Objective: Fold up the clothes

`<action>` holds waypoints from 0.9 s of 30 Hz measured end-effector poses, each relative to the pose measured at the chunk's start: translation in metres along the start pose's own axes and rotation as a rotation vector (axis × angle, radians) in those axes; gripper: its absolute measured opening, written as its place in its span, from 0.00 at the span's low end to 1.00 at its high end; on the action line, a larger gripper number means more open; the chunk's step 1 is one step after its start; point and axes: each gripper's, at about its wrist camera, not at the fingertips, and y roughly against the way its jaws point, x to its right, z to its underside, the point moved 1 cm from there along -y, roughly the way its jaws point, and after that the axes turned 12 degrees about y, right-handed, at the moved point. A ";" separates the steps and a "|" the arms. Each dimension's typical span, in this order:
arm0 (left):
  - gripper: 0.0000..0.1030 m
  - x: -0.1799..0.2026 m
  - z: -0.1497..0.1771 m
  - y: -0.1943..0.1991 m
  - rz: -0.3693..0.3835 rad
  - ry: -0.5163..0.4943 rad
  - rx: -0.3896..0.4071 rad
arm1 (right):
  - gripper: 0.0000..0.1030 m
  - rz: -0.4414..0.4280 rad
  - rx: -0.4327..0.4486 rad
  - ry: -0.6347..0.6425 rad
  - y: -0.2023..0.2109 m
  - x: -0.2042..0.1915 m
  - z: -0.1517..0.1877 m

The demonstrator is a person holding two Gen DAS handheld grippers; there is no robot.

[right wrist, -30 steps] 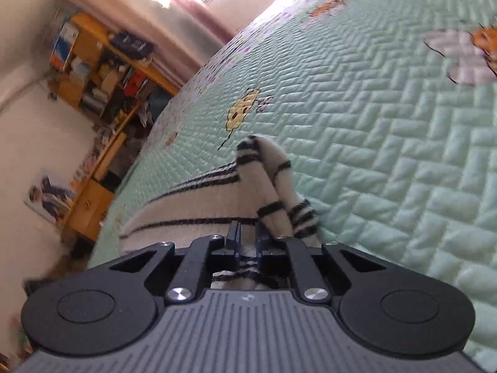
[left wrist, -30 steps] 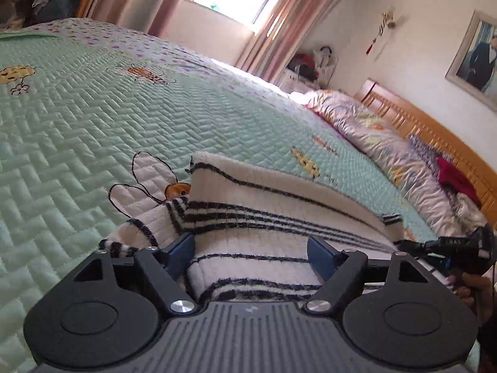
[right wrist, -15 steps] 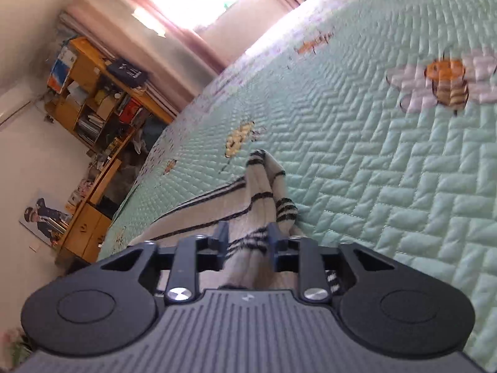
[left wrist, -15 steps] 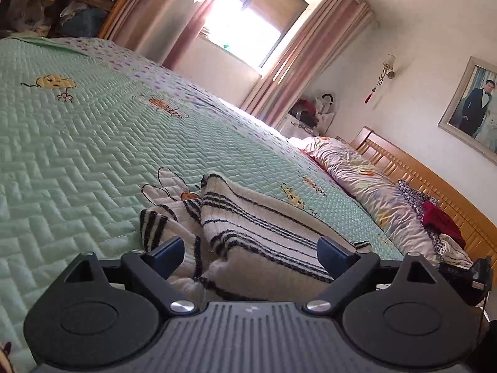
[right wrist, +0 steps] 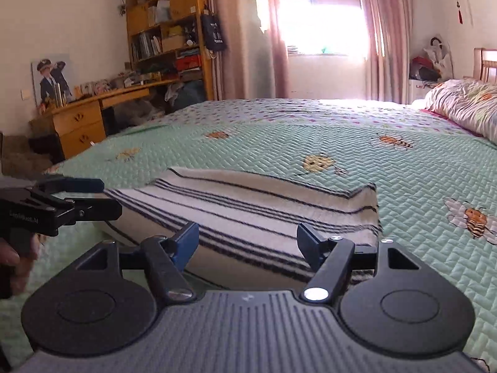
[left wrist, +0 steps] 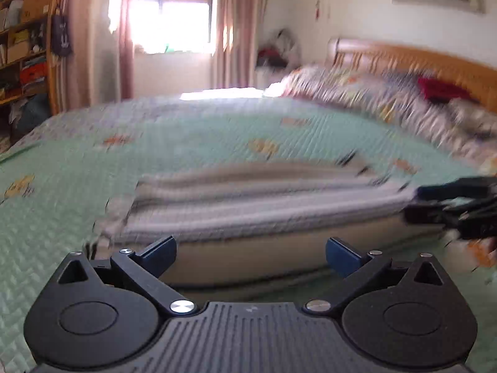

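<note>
A cream sweater with thin black stripes (right wrist: 264, 211) lies folded in a flat rectangle on the green quilted bedspread (right wrist: 403, 171). My right gripper (right wrist: 247, 237) hovers just short of its near edge; the jaws are opening and the pads touch no cloth. In the blurred left wrist view the same sweater (left wrist: 264, 205) stretches across ahead of my left gripper (left wrist: 251, 250), whose jaws are also opening, wide apart and holding nothing. Each gripper shows in the other's view: the left gripper (right wrist: 102, 197) at the sweater's left end, the right gripper (left wrist: 425, 202) at its right end.
A wooden headboard (left wrist: 419, 59) with a floral pillow (right wrist: 466, 105) and piled clothes (left wrist: 441, 90) bounds the bed's right side. A wooden desk (right wrist: 93, 108) and bookshelf (right wrist: 167, 31) stand beyond the left edge. A person's hand (right wrist: 12, 267) holds the left gripper.
Both grippers let go of the sweater, opened wide and drew back from it while rolling to level. The sweater now lies flat and folded on the bed.
</note>
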 end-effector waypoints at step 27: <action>0.99 -0.025 0.006 0.006 0.193 0.149 0.190 | 0.80 -0.027 0.071 -0.066 -0.051 0.076 -0.032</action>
